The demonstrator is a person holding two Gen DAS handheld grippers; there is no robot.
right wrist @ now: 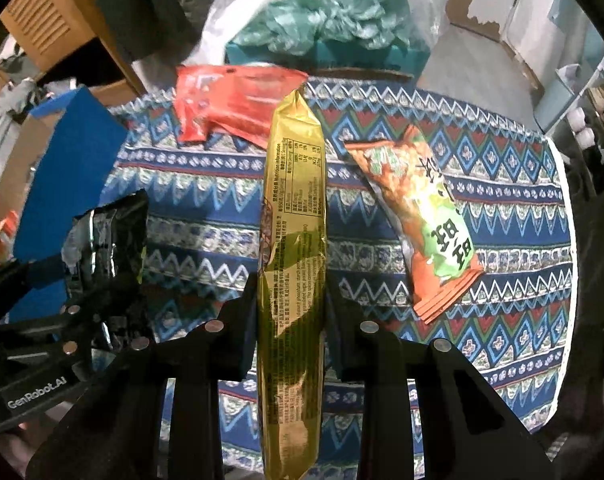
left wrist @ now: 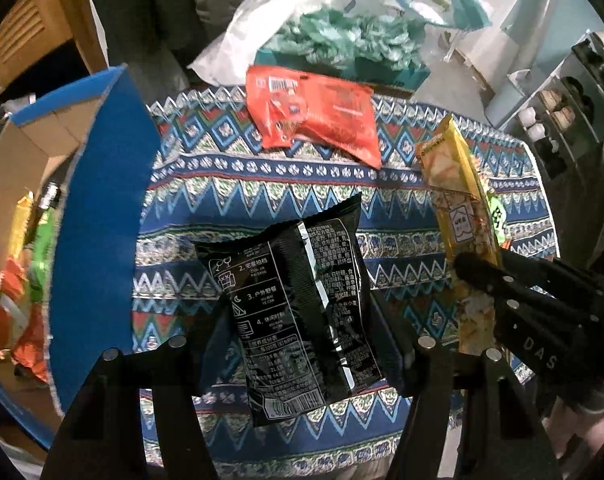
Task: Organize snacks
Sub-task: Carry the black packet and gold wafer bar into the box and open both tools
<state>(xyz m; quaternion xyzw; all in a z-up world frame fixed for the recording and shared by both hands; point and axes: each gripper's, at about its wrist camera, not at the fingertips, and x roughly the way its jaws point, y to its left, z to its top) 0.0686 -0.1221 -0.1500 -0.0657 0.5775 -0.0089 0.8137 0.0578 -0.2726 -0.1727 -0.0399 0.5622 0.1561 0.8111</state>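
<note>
Right tool clamped on gold packet, long axis pointing away, left tool gripping black bag

The left gripper holds a black snack bag between its fingers above the bench, which is covered by a blue patterned cloth. To its right the right gripper clamps a long yellow packet. A red packet lies farther back, and a blue-sided cardboard box holding snacks stands at the left.
</note>
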